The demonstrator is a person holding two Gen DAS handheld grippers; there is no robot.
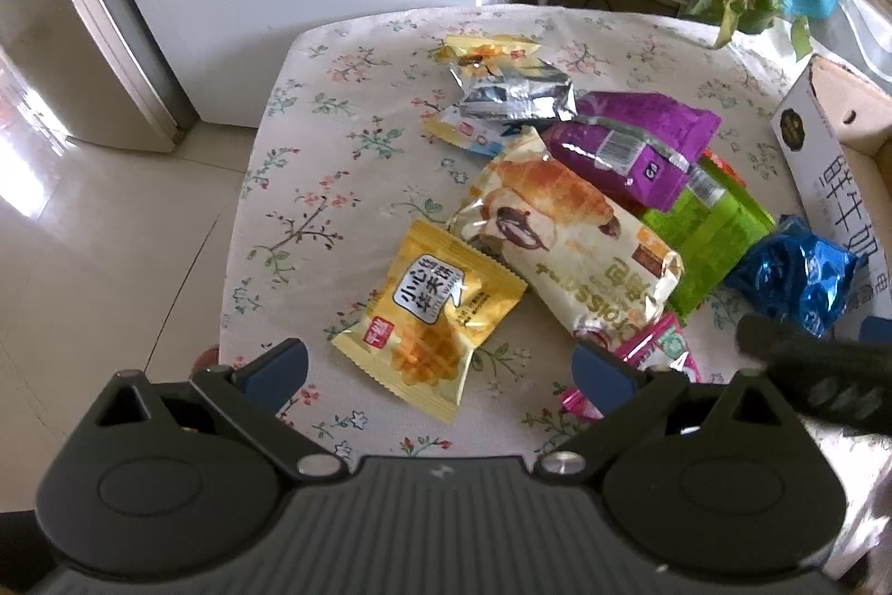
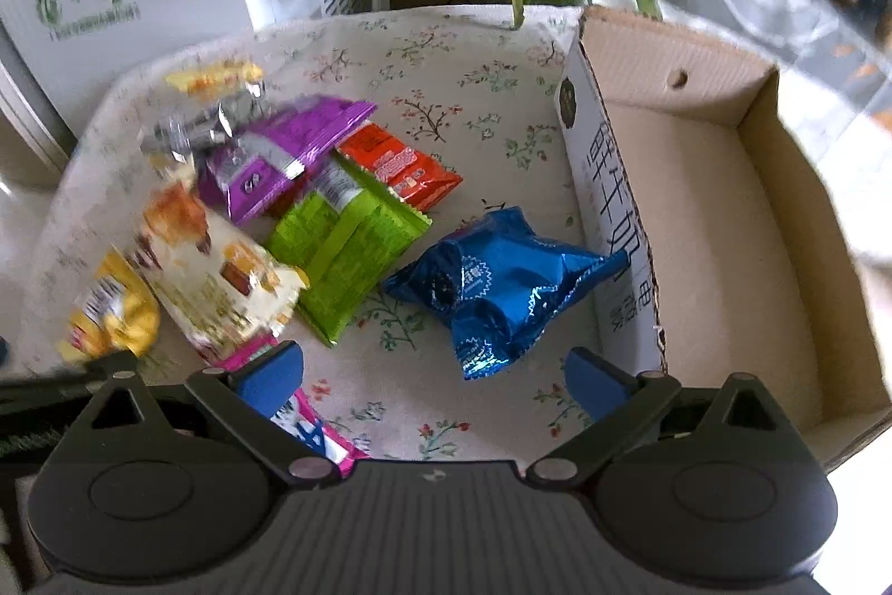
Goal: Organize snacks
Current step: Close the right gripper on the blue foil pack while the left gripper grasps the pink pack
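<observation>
The left gripper (image 1: pixel 440 366) hovers low over the near edge of the surface (image 1: pixel 345 104), its jaws spread wide and empty, with the yellow waffle packet (image 1: pixel 432 319) lying between and just beyond them. The right gripper (image 2: pixel 435 375) likewise has its jaws wide apart, holding nothing; the blue foil packet (image 2: pixel 502 283) lies just ahead of it, beside the outer wall of the cardboard box (image 2: pixel 725 216). A pink packet (image 2: pixel 312 422) sits partly under the right gripper's left finger, mostly hidden.

Further in, the croissant packet (image 1: pixel 563 238) overlaps a green packet (image 2: pixel 348 249), which lies partly under a purple packet (image 1: pixel 635 143). An orange packet (image 2: pixel 401 168) pokes out from beneath those two. Beyond them are a silver foil packet (image 1: pixel 518 93) and small yellow packets (image 1: pixel 490 48), piled so that their edges are hard to separate.

The box stands open at the right of the surface; the part of its floor that shows holds nothing, and its near corner is cut off by the gripper body. The left part of the right wrist view is blurred.
</observation>
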